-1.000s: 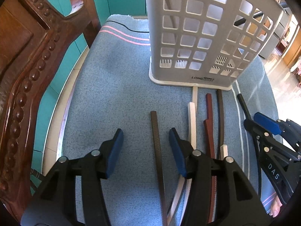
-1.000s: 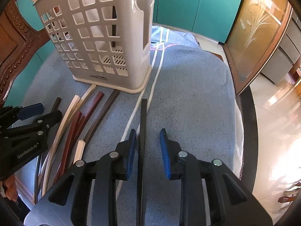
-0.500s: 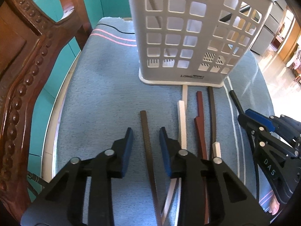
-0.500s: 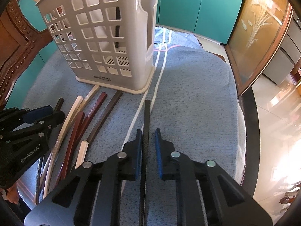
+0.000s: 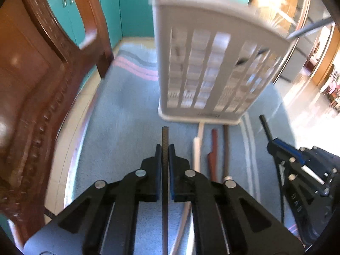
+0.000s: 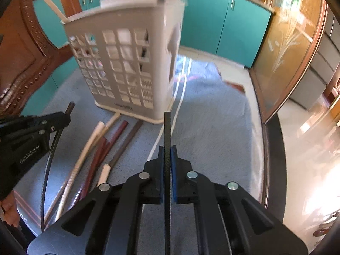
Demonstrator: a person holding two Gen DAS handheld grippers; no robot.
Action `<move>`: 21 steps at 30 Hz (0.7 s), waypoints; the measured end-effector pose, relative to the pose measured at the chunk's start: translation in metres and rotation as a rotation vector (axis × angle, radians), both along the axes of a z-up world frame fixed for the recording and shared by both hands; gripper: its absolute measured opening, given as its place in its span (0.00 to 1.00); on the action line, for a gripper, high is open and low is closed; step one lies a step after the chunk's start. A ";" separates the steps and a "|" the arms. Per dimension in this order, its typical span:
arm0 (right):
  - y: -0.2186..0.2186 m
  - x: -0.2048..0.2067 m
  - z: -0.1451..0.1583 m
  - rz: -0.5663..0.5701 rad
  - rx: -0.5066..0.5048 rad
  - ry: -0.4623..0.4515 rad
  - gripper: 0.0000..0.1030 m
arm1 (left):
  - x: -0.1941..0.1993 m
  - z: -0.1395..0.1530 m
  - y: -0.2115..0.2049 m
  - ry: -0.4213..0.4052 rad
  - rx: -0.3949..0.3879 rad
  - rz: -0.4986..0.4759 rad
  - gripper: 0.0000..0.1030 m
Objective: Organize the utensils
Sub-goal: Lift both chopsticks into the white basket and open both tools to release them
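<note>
Wooden chair (image 5: 40, 97): carved dark-brown frame at the far left, beside the bench edge.
Bench (image 5: 119, 114): covered by a blue cloth with pink and white stripes; teal cabinets (image 6: 223, 27) stand behind it.
Left gripper (image 5: 165, 148): jaws have just been closing and are now clamped on a dark chopstick (image 5: 165, 136), which runs between the blue pads; its tip projects past the fingertips toward the basket.
Left gripper, seen from the right wrist (image 6: 63, 114): at the left edge, with the tip of its chopstick showing above the fingertips.
Utensil basket (image 5: 212, 68): light-grey plastic, lattice walls, upright on the cloth beyond both grippers. Several sticks already stand in it, their ends rising above the rim.
Loose chopsticks (image 5: 210, 148): white, reddish-brown and dark-brown sticks lie side by side on the cloth, between the two grippers, with their far ends near the basket base. One white stick (image 6: 105, 172) lies shorter in view, near the right gripper.
Right gripper (image 6: 167, 150): jaws have just been closing and are now clamped on a black chopstick (image 6: 167, 127), textured along the gripped section; its tip points toward the basket's near corner.
Right gripper, seen from the left wrist (image 5: 276, 146): at the right edge, with the black stick extending past the fingertips.
Image quality: the basket and background are motion-blurred in both views.
</note>
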State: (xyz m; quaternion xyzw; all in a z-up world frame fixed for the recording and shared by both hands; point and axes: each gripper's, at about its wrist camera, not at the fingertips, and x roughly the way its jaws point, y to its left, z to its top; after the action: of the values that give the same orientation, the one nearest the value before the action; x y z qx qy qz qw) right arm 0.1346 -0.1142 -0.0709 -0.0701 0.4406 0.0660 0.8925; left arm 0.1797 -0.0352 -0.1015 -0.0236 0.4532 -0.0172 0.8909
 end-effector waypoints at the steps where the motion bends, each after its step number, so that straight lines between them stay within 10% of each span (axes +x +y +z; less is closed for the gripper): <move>1: 0.001 -0.005 0.006 0.005 -0.003 -0.020 0.06 | -0.005 0.009 -0.001 -0.032 -0.006 -0.003 0.07; 21: -0.052 -0.068 0.216 0.033 0.315 -0.446 0.06 | -0.092 0.219 0.026 -0.685 -0.199 0.019 0.07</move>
State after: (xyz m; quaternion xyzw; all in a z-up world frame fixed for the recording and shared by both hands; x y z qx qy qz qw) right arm 0.0662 -0.1665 0.1452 0.0498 0.2161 0.1311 0.9662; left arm 0.0875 -0.0092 0.1172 -0.1074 0.1243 -0.0601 0.9846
